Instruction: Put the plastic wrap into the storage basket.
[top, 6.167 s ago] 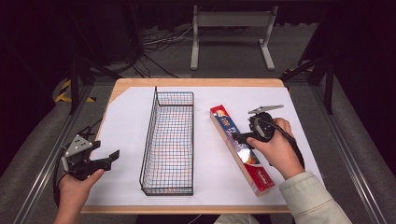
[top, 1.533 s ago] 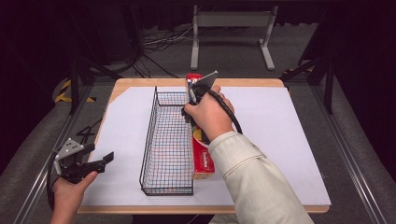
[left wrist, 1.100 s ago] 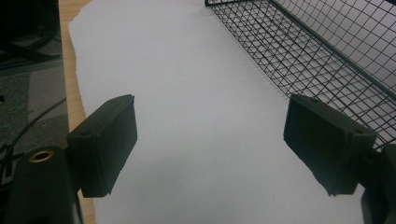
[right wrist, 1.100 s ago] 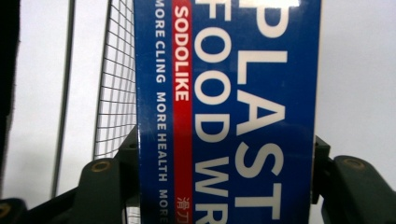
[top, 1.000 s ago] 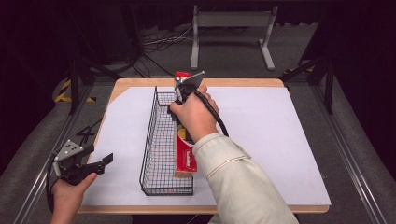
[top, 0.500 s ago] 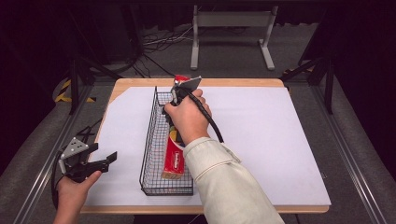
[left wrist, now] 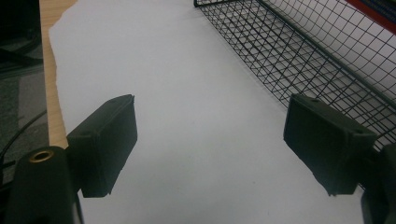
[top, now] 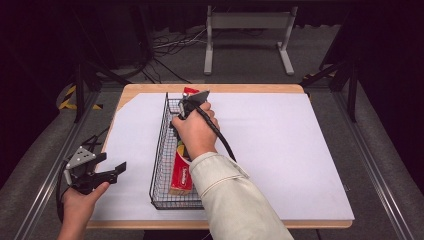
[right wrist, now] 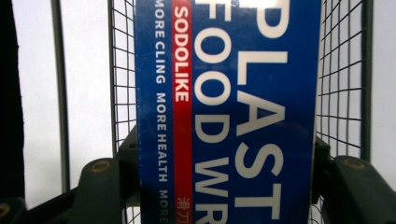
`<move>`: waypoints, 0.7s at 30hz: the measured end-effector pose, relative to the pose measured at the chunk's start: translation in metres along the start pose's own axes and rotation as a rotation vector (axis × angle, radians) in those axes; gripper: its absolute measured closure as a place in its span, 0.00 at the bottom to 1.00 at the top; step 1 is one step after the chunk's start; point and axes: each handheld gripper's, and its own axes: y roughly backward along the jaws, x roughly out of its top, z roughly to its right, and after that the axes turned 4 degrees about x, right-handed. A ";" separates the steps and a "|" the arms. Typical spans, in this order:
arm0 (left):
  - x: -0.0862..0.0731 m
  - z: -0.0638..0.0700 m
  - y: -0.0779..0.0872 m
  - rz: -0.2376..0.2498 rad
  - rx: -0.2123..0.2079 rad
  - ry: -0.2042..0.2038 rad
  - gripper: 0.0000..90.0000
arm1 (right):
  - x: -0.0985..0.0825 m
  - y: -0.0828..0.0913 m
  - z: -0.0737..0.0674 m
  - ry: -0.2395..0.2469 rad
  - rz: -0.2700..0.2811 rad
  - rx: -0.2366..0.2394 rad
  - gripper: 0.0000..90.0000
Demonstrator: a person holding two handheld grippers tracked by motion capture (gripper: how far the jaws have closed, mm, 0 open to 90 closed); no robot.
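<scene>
While the left gripper (top: pixel 107 172) hovers with jaws spread wide, holding nothing, near the tabletop's (top: pixel 280 145) front left corner, the right gripper (top: pixel 184 111) clamps a blue and red food wrap box (right wrist: pixel 229 107) inside the wire basket (top: pixel 161 150), left of centre.

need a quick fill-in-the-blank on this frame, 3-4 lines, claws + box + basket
1. The right claw is shut on the plastic food wrap ____.
2. The box lies lengthwise inside the black wire ____.
3. The left claw, beside the basket, has its jaws ____ with nothing between them.
4. The basket stands on a ____ sheet covering the wooden table.

Missing words: box; basket; open; white
</scene>
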 end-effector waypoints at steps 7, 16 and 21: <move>0.000 0.000 -0.001 -0.001 0.001 -0.003 0.20 | -0.004 -0.016 0.000 -0.006 -0.012 -0.012 0.44; -0.001 -0.001 -0.003 -0.007 0.003 -0.001 0.20 | -0.012 -0.037 0.005 -0.018 -0.030 -0.041 0.43; -0.001 0.001 -0.005 -0.013 0.001 -0.011 0.20 | -0.014 -0.045 0.006 -0.021 -0.029 -0.060 0.43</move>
